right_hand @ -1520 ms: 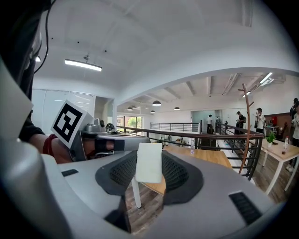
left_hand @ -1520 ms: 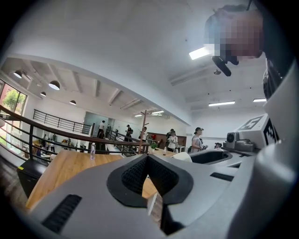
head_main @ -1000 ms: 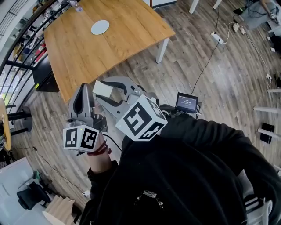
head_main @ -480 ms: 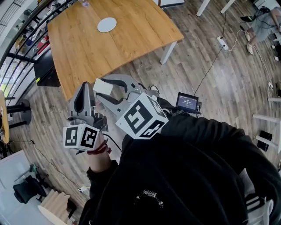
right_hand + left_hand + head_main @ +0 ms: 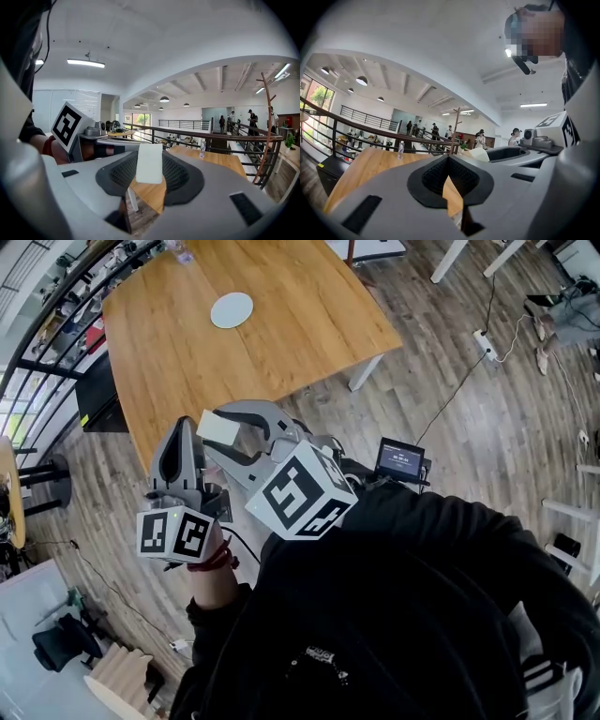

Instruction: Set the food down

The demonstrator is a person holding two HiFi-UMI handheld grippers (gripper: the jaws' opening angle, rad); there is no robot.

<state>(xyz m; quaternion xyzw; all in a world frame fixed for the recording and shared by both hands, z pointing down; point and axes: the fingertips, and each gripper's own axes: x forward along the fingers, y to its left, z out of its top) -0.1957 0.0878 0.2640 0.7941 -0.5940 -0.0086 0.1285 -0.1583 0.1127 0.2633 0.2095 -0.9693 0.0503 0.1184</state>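
Note:
A pale cream slab of food (image 5: 225, 431) sits between the jaws of my right gripper (image 5: 217, 427), which is shut on it. In the right gripper view the food (image 5: 149, 162) stands upright between the dark pads. My left gripper (image 5: 180, 425) hangs just left of it with its fingertips touching and nothing in them; the left gripper view shows those tips meeting (image 5: 448, 158). Both grippers hover over the floor just short of the near edge of a wooden table (image 5: 281, 329). A white plate (image 5: 232, 310) lies toward the table's far side.
A clear bottle (image 5: 178, 251) stands at the table's far edge. A black cabinet (image 5: 94, 395) and a railing (image 5: 37, 324) run along the left. On the floor at the right lie a small screen (image 5: 400, 458), a power strip (image 5: 485, 336) and cables.
The table and plate have slid down and to the right in the head view, so both grippers are closer to the table's near edge. The right gripper still holds the food the same way.

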